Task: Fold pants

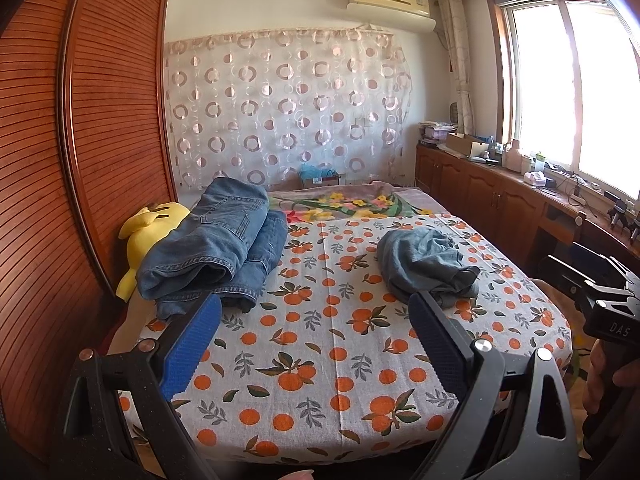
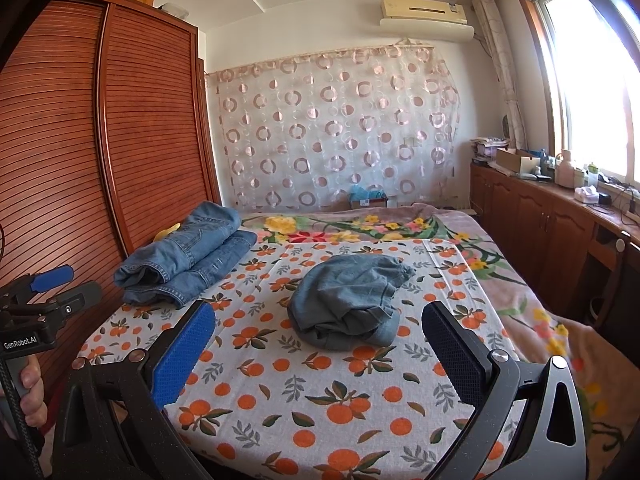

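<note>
While the left wrist camera looked out over the bed, the left gripper point(image 1: 316, 344) hovered above the orange-print sheet point(image 1: 320, 360) with its blue-padded fingers point(image 1: 192, 344) spread wide and nothing between them. Just past its right fingertip lay the crumpled pants point(image 1: 426, 266), a loose grey-blue heap on the sheet, not touched by either finger. Beyond the left fingertip sat a stack of folded jeans point(image 1: 216, 244), resting partly against a yellow plush toy point(image 1: 152, 228) beside the wooden wardrobe point(image 1: 80, 120). At the right edge of that view the other tool showed, held by a hand point(image 1: 604, 368). From the right wrist camera, the right gripper point(image 2: 320, 352) was likewise wide apart and empty, poised above the same sheet. The crumpled pants point(image 2: 348, 300) lay straight ahead, between the lines of its two fingers and just beyond the tips. The folded jeans point(image 2: 184, 256) sat farther off to the left, well apart from the heap.
</note>
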Demonstrator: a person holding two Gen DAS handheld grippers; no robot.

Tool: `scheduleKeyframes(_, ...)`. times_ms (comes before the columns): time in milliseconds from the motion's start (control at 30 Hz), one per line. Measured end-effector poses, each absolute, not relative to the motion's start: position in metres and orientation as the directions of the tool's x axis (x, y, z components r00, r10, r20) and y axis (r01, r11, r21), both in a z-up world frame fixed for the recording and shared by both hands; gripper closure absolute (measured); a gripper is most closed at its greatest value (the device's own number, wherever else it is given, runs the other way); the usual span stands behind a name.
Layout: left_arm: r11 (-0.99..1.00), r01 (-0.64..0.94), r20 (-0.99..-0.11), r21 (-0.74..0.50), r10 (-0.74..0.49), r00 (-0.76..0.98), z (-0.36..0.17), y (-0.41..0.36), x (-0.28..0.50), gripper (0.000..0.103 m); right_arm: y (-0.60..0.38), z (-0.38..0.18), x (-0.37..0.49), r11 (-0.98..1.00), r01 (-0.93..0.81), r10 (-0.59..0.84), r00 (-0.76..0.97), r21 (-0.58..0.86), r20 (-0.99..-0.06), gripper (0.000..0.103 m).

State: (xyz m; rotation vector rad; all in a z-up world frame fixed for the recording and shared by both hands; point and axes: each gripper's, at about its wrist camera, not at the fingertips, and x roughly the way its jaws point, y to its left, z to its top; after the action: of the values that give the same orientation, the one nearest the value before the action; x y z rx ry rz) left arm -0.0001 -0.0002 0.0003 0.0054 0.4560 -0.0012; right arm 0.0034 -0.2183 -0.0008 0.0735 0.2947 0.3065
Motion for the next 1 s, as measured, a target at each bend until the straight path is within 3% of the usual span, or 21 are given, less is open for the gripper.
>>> scheduleKeyframes(1000, 1.0, 0.001, -0.433, 0.008, 0.002, 0.901, 0.01, 0.003, -0.001, 0.008, -0.215, 0.001, 0.003, 0.95, -0.288, 0.31, 0.912, 0.119, -0.27, 0.0)
